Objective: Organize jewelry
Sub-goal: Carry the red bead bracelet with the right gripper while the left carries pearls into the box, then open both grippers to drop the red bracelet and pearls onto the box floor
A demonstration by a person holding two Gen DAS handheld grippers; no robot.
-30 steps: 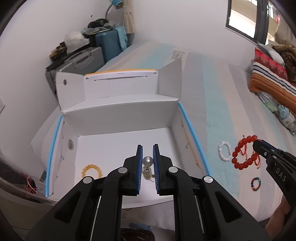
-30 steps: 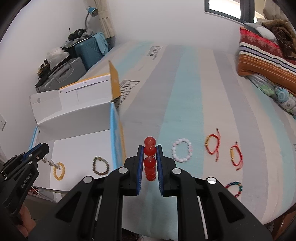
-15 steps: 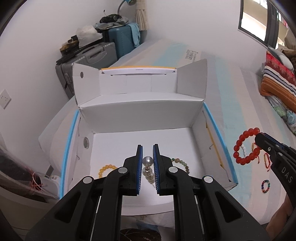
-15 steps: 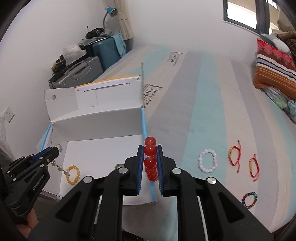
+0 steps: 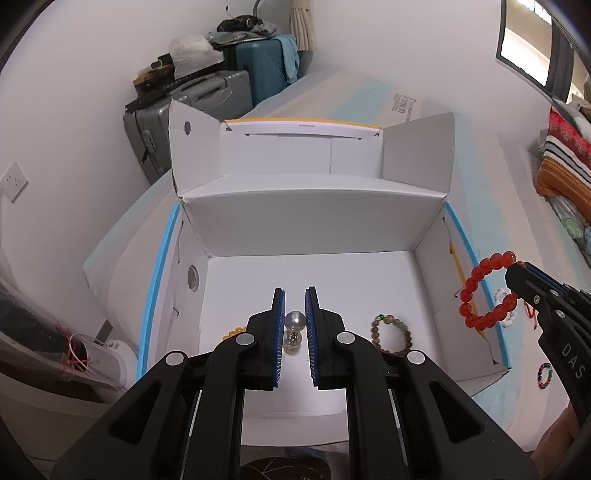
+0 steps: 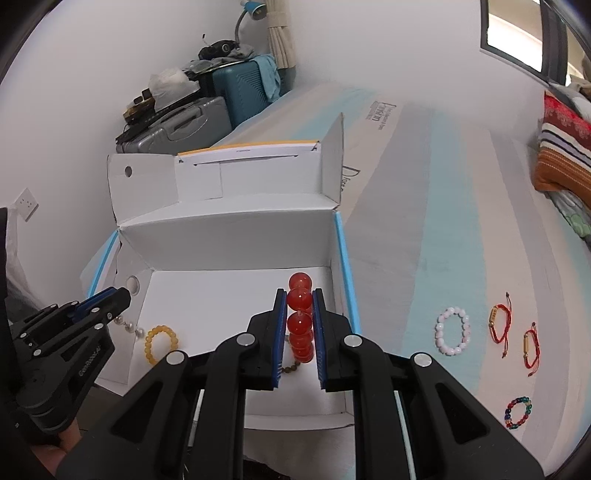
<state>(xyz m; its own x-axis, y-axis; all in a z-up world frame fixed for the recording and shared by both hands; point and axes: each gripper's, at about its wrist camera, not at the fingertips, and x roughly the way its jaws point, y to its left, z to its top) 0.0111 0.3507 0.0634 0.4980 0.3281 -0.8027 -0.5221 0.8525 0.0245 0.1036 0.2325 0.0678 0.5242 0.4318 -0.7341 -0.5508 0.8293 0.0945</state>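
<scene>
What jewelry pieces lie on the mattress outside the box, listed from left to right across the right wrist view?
white bead bracelet → red cord bracelet → multicoloured bead bracelet → second red cord bracelet

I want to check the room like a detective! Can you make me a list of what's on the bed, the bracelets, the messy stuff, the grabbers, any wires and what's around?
Surface: striped bed, white box open on it.
Job's things: yellow bracelet and green bracelet in the box; white bracelet, two red cords and a rainbow bracelet on the bed.
Clutter: nothing seen on the bed.
Grippers: left gripper shut on a pearl string; right gripper shut on a red bracelet; both over the box.
Cables: nothing seen.
Surroundings: suitcases, lamp, folded blankets, window.
</scene>
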